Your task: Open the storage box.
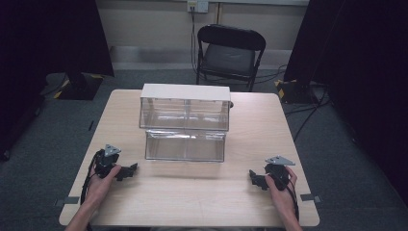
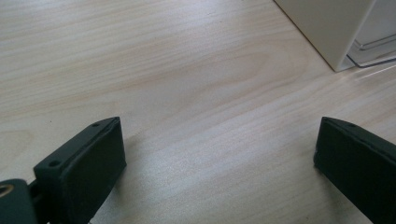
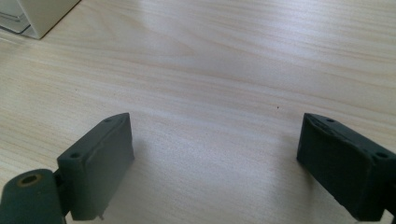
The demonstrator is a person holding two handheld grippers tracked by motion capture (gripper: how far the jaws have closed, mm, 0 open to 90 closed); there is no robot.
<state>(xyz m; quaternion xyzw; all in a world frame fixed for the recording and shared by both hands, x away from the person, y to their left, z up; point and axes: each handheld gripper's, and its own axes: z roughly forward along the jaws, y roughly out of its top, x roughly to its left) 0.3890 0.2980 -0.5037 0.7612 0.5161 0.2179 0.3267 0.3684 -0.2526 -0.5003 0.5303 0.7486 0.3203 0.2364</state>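
A white-framed cabinet [image 1: 185, 107] with clear drawers stands at the middle of the wooden table [image 1: 250, 144]. Its lower clear drawer [image 1: 185, 145] is pulled out toward me. My left gripper [image 1: 130, 171] rests on the table at the front left, held by a hand, jaws wide apart with nothing between them. My right gripper [image 1: 254, 178] rests at the front right, also open and empty. The left gripper view has the cabinet's white corner [image 2: 334, 28] at top right beyond my left gripper [image 2: 219, 144]. My right gripper [image 3: 215, 140] faces bare wood, the cabinet's corner [image 3: 42, 14] at top left.
A black folding chair [image 1: 230, 53] stands behind the table. Dark curtains hang at both sides, with cables on the grey floor at the right. Bare table surface lies between the two grippers and in front of the drawer.
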